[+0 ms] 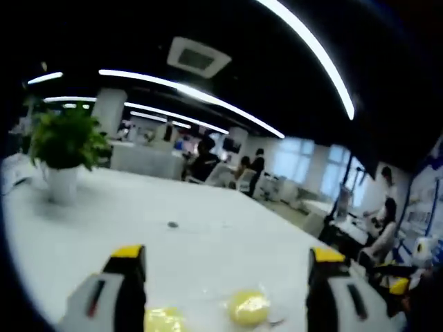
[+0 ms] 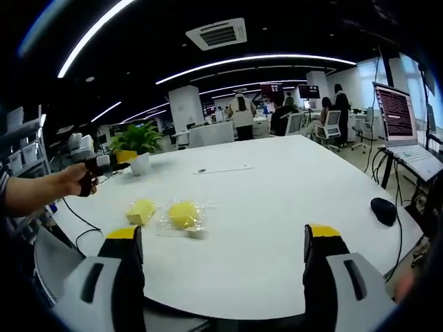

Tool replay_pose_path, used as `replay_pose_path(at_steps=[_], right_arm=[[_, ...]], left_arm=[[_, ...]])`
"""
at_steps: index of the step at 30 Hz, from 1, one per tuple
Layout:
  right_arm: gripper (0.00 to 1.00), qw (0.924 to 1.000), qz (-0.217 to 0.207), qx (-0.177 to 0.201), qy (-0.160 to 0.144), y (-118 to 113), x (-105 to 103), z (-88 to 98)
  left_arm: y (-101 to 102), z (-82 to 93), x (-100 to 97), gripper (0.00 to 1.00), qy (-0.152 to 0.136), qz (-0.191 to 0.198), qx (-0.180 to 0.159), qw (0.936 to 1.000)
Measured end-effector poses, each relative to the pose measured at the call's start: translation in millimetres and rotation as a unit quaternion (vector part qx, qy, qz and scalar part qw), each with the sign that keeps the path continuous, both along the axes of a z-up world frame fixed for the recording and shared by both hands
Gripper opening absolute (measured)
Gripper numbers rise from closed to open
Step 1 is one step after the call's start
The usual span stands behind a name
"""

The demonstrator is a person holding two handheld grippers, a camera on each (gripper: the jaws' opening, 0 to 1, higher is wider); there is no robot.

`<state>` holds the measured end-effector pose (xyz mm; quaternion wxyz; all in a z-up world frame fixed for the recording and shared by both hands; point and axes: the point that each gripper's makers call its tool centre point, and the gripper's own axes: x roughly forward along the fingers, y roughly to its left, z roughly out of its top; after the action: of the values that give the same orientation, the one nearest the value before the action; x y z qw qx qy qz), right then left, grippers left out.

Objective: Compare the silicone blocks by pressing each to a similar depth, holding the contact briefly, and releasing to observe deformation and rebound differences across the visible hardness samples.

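Observation:
Two yellow silicone blocks lie on the white table (image 2: pixel 277 207). In the right gripper view the squarer block (image 2: pixel 140 210) sits left of a rounder block (image 2: pixel 183 214) that lies on clear plastic wrap. My right gripper (image 2: pixel 223 236) hovers open at the table's near edge, well short of both. In the left gripper view the rounder block (image 1: pixel 248 308) and the other block (image 1: pixel 164 319) lie low between the jaws of my open left gripper (image 1: pixel 227 257), which touches neither. A hand (image 2: pixel 66 183) holds the left gripper (image 2: pixel 100 167) at the table's far left.
A potted plant (image 1: pixel 64 149) in a white pot (image 2: pixel 140 164) stands on the table. A black mouse (image 2: pixel 383 210) lies at the right edge and a laptop (image 2: pixel 401 117) stands beyond it. A cable (image 2: pixel 83 221) runs along the left. People sit and stand at desks behind.

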<state>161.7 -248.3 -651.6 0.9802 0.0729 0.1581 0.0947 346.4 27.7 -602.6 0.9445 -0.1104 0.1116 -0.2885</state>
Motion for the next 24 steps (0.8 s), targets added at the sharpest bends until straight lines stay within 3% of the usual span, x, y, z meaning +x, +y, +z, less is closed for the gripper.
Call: replay_pose_path(at_steps=[9,14,20,24], right_arm=[[0.88,0.9995,0.023,0.002,-0.020,17,18,13.6],[0.89,0.9988,0.039,-0.001,-0.031,29,22,19.3],[0.90,0.9975,0.054,-0.003,-0.046,45,26,28.9],[0.89,0.9969,0.059,-0.004,-0.052,52,27,33.7]], left_arm=[[50,53.0,-21.6,1.00,-0.046,0.024,0.005,0.9986],[81,85.0,-43.8,1.00,-0.087,0.037,0.027,0.9951],[111,99.4,-72.1,1.00,-0.108,0.050,0.031,0.9924],[128,101.2,-91.9,1.00,-0.143,0.046,0.044,0.9876]])
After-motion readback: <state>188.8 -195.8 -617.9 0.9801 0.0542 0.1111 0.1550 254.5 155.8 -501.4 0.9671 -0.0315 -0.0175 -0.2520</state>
